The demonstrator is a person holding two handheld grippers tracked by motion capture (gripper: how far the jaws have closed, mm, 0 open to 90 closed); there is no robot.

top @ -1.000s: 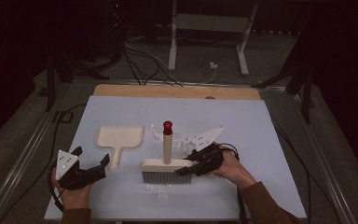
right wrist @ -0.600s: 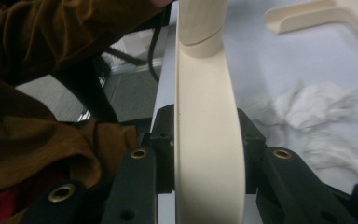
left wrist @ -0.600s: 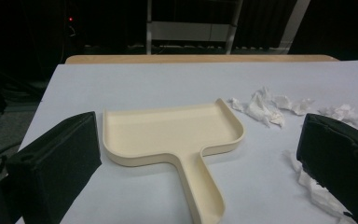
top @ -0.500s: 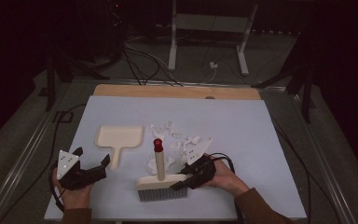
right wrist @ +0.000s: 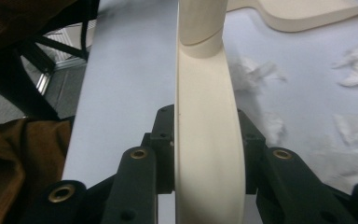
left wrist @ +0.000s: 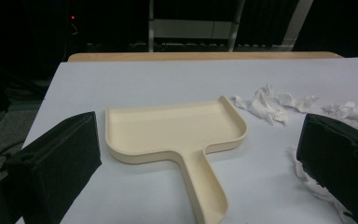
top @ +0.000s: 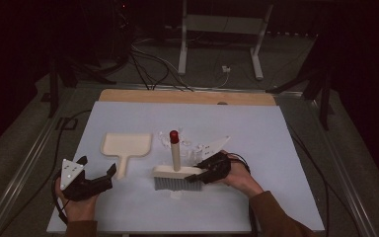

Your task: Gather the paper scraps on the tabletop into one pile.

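High view: a pale blue-grey surface (top: 276,148) carries a cream dustpan (top: 126,148), a cream hand brush (top: 175,170) and scraps of crumpled white paper (top: 190,148). The brush stands at the near centre of the surface, bristles down and touching it, its handle rising upright to a red tip. The right gripper (top: 205,174) meets the right end of the brush head, and its jaws are clamped on that head; the person's right hand (top: 239,175) sits behind it, a brown sleeve trailing to the near edge. The paper scraps lie just beyond the brush, between it and the far part of the surface, with a few small bits at the bristles. The dustpan lies flat to the left of the brush, pan toward the far side, handle pointing near. The left gripper (top: 96,177) rests at the near left, close to the dustpan handle but apart from it, with its jaws spread wide and nothing between them.

Left gripper view: the dustpan (left wrist: 177,128) lies ahead between the two parted black jaws, untouched; paper scraps (left wrist: 270,102) lie to its right.

Right gripper view: the cream brush head (right wrist: 207,154) runs between the two jaws, pressed from both sides, the handle base rising at its far end; paper scraps (right wrist: 354,70) are scattered on the surface at right.
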